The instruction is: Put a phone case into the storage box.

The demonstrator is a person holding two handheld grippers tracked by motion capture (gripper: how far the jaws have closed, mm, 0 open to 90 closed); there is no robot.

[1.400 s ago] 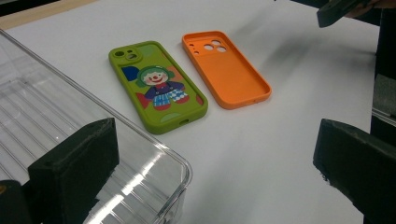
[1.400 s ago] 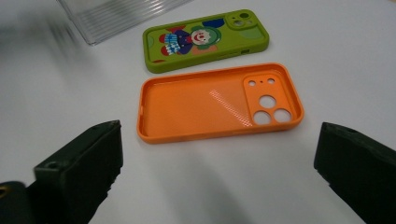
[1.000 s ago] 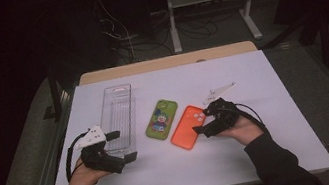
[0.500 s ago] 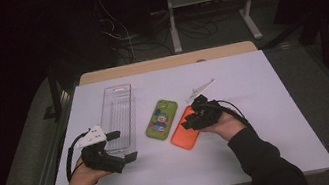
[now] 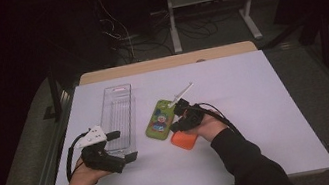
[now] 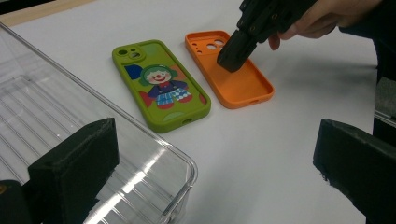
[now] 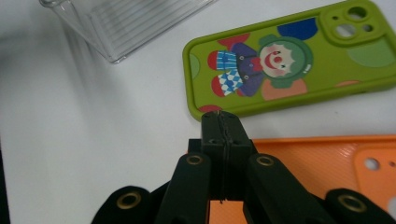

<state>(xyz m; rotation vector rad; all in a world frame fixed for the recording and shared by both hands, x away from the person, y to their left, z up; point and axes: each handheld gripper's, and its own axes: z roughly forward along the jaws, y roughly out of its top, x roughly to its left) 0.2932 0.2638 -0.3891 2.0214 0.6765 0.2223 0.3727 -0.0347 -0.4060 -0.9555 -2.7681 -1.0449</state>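
1. At the far left, your left hand [image 5: 82, 174] holds the left gripper [image 5: 119, 145] at the near end of the one clear plastic tray [image 5: 116, 114]. Its jaws are spread wide: in the left gripper view one black pad sits over the tray corner and the other is far to the right, with nothing between them.
2. The tray lies lengthwise on the white table [image 5: 266, 106] and looks empty.
3. Next come two phone cases, side by side. The first is the green case [image 5: 159, 120], with a clown picture facing up.
4. Just beside it lies the orange case [image 5: 184, 139], with the hollow inside facing up.
5. Your right gripper [image 7: 222, 117] has its jaws pressed together, nothing between them. In the left gripper view its tip [image 6: 232, 55] rests on the inside of the orange case; I cannot tell how firmly.
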